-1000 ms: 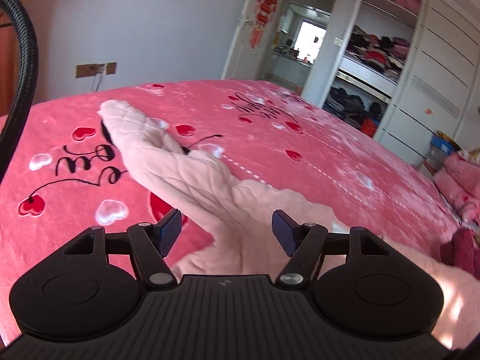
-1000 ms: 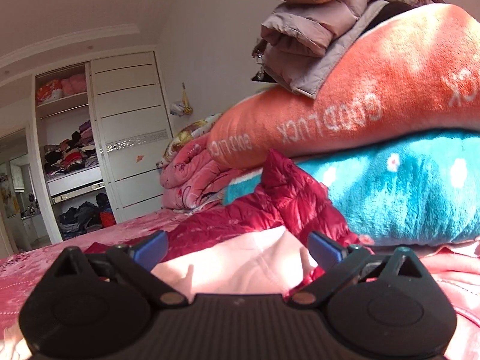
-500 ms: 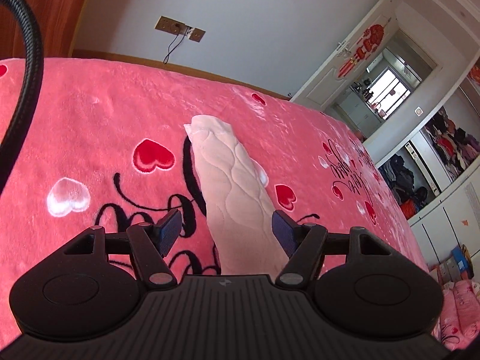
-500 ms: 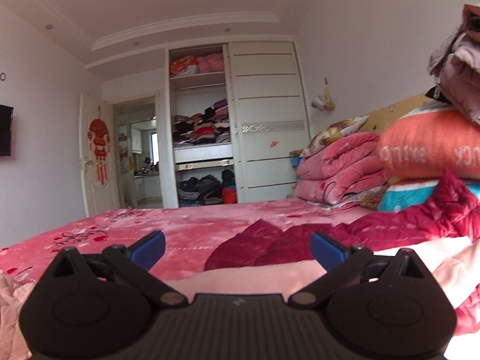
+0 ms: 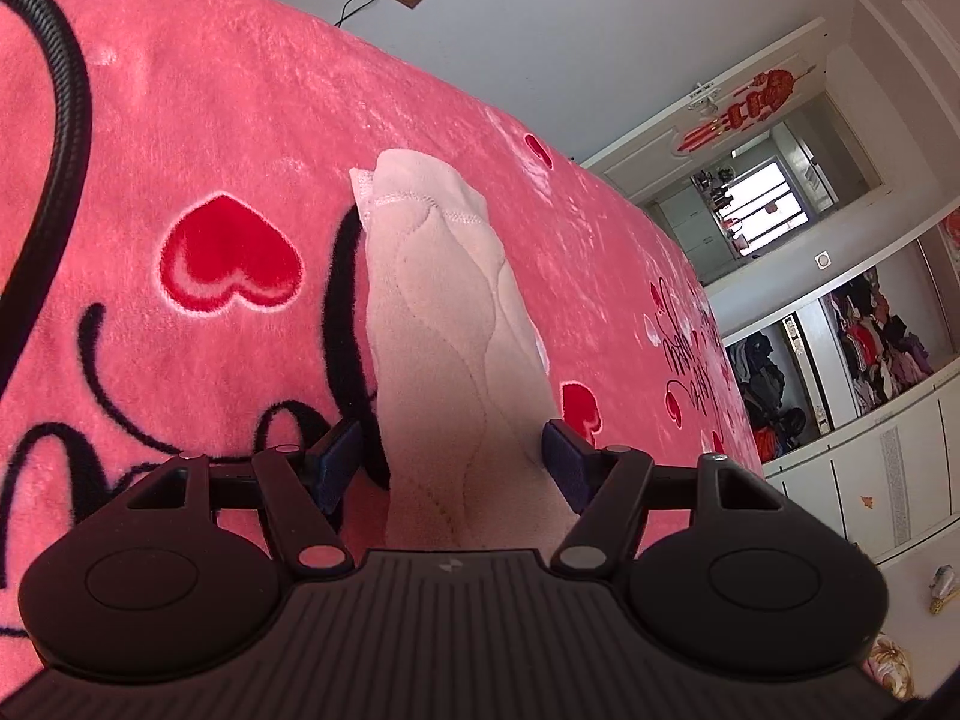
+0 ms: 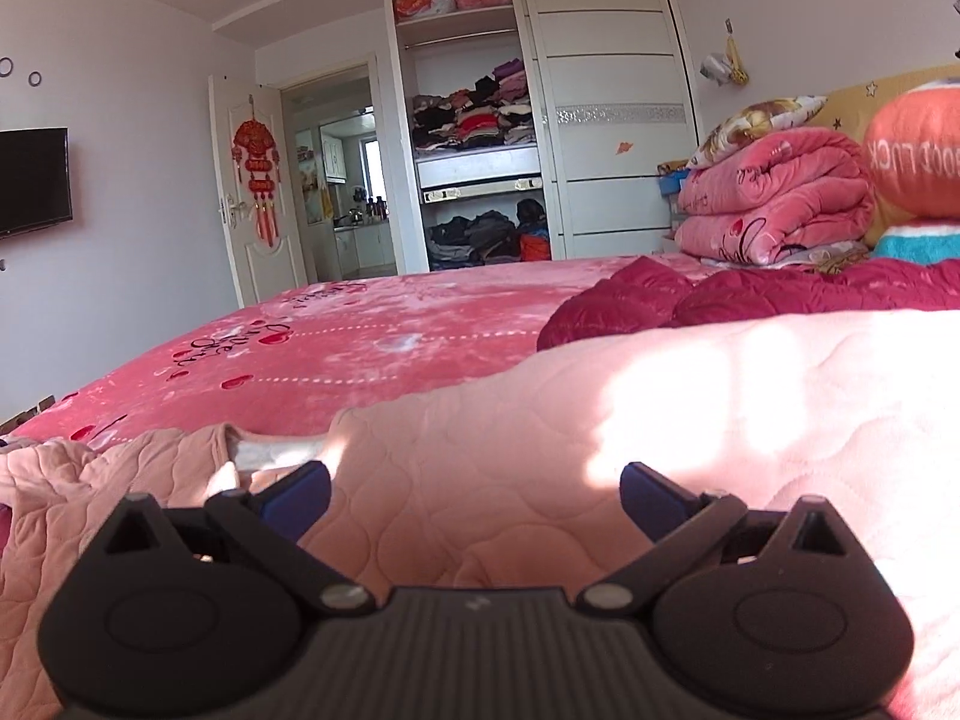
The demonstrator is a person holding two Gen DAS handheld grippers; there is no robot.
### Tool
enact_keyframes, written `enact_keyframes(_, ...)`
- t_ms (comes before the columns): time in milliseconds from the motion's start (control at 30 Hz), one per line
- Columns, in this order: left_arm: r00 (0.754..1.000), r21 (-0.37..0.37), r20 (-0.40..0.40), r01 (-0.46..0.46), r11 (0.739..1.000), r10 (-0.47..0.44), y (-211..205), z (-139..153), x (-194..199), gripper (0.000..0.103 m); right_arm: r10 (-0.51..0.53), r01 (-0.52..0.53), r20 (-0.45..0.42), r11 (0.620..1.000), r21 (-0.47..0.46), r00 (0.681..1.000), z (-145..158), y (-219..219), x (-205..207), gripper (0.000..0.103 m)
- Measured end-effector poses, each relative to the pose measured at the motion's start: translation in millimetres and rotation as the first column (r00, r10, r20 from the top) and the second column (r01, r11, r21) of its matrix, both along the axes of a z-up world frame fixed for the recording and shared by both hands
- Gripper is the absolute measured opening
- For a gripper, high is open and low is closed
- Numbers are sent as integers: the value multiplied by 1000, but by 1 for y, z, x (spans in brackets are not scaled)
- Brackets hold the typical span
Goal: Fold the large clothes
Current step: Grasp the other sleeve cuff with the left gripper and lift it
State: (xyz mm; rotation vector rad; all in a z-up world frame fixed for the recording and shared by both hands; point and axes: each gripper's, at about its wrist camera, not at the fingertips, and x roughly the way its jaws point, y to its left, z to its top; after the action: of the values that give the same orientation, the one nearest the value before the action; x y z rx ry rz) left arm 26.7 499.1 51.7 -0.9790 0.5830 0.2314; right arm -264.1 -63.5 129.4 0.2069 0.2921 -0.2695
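A pale pink quilted garment lies spread on the pink bed blanket point(image 5: 228, 120). In the left wrist view its long sleeve point(image 5: 444, 324) stretches away from me, cuff at the far end. My left gripper point(image 5: 450, 465) is open, its fingers on either side of the sleeve, low over it. In the right wrist view the garment's body point(image 6: 540, 450) fills the foreground, neck opening at the left. My right gripper point(image 6: 474, 495) is open and empty, just above the garment's body.
A dark red quilted jacket point(image 6: 690, 300) lies behind the pink garment. Folded blankets and pillows point(image 6: 780, 198) are stacked at the bed's head on the right. An open wardrobe point(image 6: 474, 120) and a door stand beyond. A black cable point(image 5: 60, 120) crosses the left wrist view.
My left gripper swung left and dropped close over the sleeve. My right gripper turned from the stacked blankets to the pink garment's body. Both stayed open.
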Motion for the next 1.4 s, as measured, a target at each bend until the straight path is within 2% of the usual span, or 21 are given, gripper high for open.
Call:
enact_keyframes(100,1000,17,21,1,1000,-2,0,-5,8,73,-5,6,-22,1000,19,1000,-6,-2,3,102)
enact_keyframes(233,999,30,41,9,1000,-10,-3,-3,14,39,12,-11,-53,1000,28,999,-16,1,6,102)
enact_keyframes(267,999,43,39,1,999,-2,-5,0,14,34,19,-17,-61,1000,26,998,-17,2,7,102)
enact_keyframes(333,999,64,32,-29,998,27,-5,4,13,15,29,-28,-71,999,22,997,-19,4,8,102)
enact_keyframes(400,997,78,55,-55,995,51,-4,11,5,12,37,-35,-76,999,17,996,-20,5,8,102)
enact_keyframes(500,992,134,99,-93,987,80,-1,27,-12,10,37,-35,-76,999,19,996,-19,4,7,102)
enact_keyframes(633,973,132,193,-155,979,128,15,45,-48,9,28,-26,-68,999,34,997,-18,-1,7,102)
enact_keyframes(700,966,140,214,-175,975,143,22,47,-66,9,23,-20,-63,999,43,998,-18,-3,6,102)
enact_keyframes(767,969,154,191,-188,970,157,24,40,-75,9,23,-20,-56,998,52,998,-17,-4,5,102)
enact_keyframes(933,974,149,66,-225,963,217,21,3,-87,9,22,-19,-52,998,54,998,-14,-5,4,102)
enact_keyframes(1067,976,155,27,-218,963,217,20,-7,-87,10,6,-4,-47,998,58,999,-12,-8,0,102)
enact_keyframes(1100,976,157,16,-216,964,217,21,-8,-87,14,-1,3,-41,998,60,999,-11,-10,-2,102)
enact_keyframes(1167,976,160,-1,-217,963,220,19,-9,-82,26,-19,21,-32,998,65,999,-9,-13,-4,102)
enact_keyframes(1200,976,161,-5,-214,963,218,18,-10,-81,36,-32,34,-27,997,69,999,-8,-15,-5,102)
enact_keyframes(1267,977,176,-7,-207,962,211,14,-8,-79,38,-63,64,-19,995,79,998,-7,-21,-9,102)
enact_keyframes(1300,979,181,-7,-199,963,203,12,-7,-78,38,-77,78,-15,993,86,997,-6,-24,-11,102)
enact_keyframes(1367,980,199,-11,-192,961,198,6,-6,-78,31,-102,102,-6,990,97,995,-5,-28,-15,102)
enact_keyframes(1400,980,211,-9,-194,958,200,4,-4,-78,24,-121,120,0,988,98,993,-4,-30,-17,102)
